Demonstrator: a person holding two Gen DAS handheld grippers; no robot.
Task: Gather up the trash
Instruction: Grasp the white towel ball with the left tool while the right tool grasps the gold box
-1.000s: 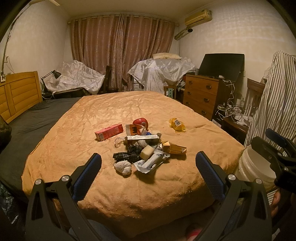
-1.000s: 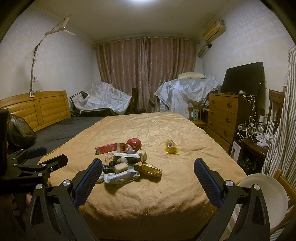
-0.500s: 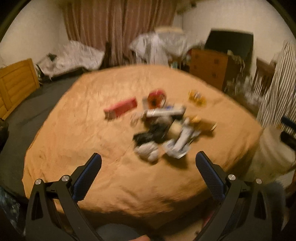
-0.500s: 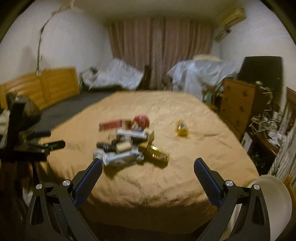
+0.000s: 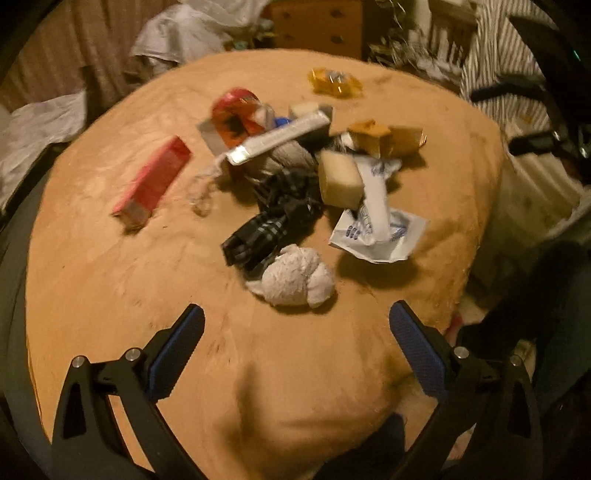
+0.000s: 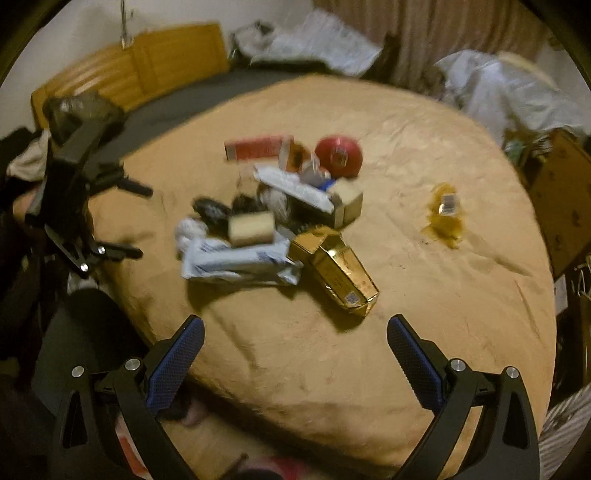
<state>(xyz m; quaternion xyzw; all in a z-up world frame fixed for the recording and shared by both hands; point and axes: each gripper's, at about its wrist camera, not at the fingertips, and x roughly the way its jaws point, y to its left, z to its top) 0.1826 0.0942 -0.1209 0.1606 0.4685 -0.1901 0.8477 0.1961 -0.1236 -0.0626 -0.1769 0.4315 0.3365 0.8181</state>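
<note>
Both the left gripper (image 5: 295, 332) and right gripper (image 6: 295, 343) (jaws apart, empty) had dipped toward the trash pile (image 5: 295, 184) at frame center, readying a first pick.

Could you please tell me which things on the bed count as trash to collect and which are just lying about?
Trash to collect:
- red carton
- gold box
- white wrapper
- yellow wrapper

Just lying about:
- balled white sock
- plaid cloth
- wooden headboard
- dresser

both wrist views over bed (image 5: 110, 295), sharing trash pile (image 6: 273, 221)
</note>
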